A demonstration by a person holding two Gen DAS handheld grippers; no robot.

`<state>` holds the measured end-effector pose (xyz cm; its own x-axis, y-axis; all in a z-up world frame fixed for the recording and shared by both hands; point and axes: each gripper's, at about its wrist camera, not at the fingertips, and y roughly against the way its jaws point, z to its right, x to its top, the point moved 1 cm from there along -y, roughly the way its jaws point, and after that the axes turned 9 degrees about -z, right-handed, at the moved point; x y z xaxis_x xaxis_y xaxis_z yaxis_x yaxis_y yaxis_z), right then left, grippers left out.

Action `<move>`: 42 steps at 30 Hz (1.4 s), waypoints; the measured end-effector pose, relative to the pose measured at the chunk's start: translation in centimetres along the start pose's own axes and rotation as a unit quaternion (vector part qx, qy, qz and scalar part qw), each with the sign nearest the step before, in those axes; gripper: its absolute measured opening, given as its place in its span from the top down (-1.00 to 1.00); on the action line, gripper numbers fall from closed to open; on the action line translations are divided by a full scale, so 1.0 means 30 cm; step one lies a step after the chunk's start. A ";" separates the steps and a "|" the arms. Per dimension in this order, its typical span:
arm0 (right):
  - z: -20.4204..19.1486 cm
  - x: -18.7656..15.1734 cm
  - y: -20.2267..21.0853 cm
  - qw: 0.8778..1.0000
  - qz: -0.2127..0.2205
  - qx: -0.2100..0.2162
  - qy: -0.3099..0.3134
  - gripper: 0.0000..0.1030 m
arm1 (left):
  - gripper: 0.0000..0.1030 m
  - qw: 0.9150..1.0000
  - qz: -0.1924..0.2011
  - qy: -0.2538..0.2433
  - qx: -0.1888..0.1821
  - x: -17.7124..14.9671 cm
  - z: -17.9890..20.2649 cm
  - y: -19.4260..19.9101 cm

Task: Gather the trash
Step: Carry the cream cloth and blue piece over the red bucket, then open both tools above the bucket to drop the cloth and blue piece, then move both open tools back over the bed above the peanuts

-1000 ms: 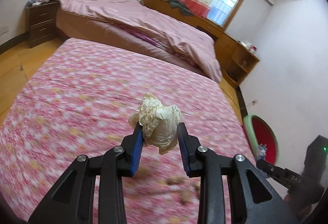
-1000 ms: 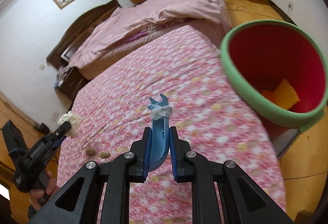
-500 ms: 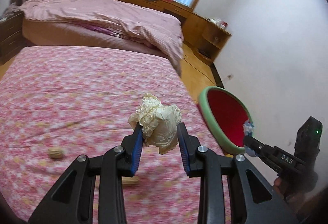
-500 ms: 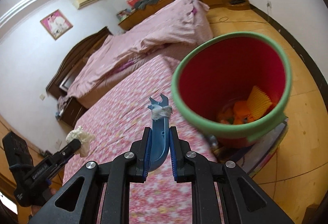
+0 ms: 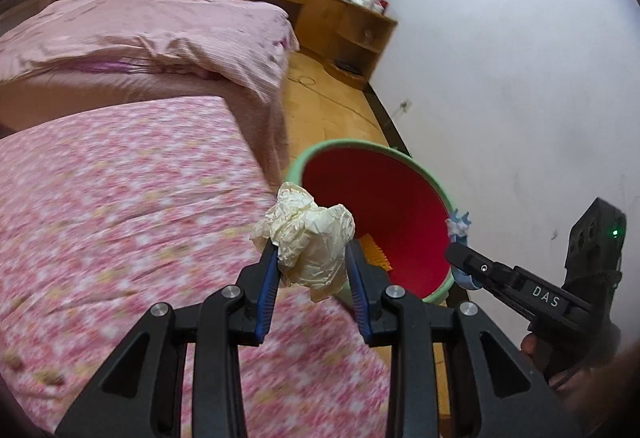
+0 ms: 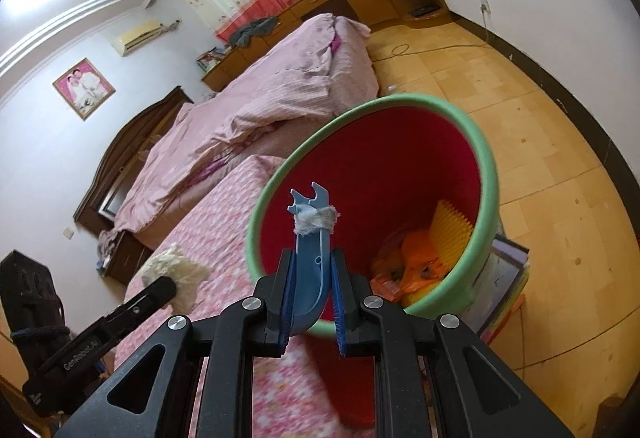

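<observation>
The left tongs (image 5: 312, 270) pinch one crumpled cream paper ball (image 5: 308, 238) between their blue pads. The right tongs (image 6: 310, 288) are squeezed almost shut on one thin blue plastic piece (image 6: 310, 258) with a bit of white fluff tied round its forked top.

White letters "DAS" can be read on the side of the right tongs in the left view. In the right view the side of the left tongs reads "GenRobot.AI".

One trash bin (image 6: 486, 173), red inside with a green rim, stands on the wood floor (image 6: 540, 109) just beside the bed with the pink flowered cover (image 5: 120, 197). The paper ball hangs over the bed's edge, near the bin's rim. The blue piece is held up in front of the bin's mouth.

Only the right view looks down into the bin, where orange and yellow trash (image 6: 432, 250) lies at the bottom. It alone shows one framed photo (image 6: 84, 87) and one air conditioner (image 6: 136, 37) on the wall. Only the left view shows small brown bits (image 5: 48, 378) on the flowered cover.

There are two beds: the flowered one and one with a plain pink quilt (image 5: 140, 33).
</observation>
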<state>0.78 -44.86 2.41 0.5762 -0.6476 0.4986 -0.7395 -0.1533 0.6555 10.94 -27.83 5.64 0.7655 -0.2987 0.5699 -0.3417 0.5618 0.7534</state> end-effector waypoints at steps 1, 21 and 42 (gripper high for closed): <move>0.012 0.008 -0.003 1.000 0.001 -0.002 -0.002 0.68 | 0.37 1.000 -0.005 -0.004 -0.002 0.009 0.012 -0.025; 0.075 0.035 -0.049 1.000 0.002 -0.018 -0.015 0.52 | 0.06 0.999 -0.035 -0.028 -0.002 0.063 0.110 -0.196; -0.156 -0.088 0.059 0.999 0.000 0.020 0.051 0.30 | 0.06 0.998 0.022 0.044 0.050 -0.064 -0.075 0.146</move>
<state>-0.41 -39.92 4.91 0.6068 -0.5689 0.5551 -0.7518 -0.1841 0.6332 9.20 -23.04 7.10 0.7922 -0.2037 0.5752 -0.4252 0.4918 0.7598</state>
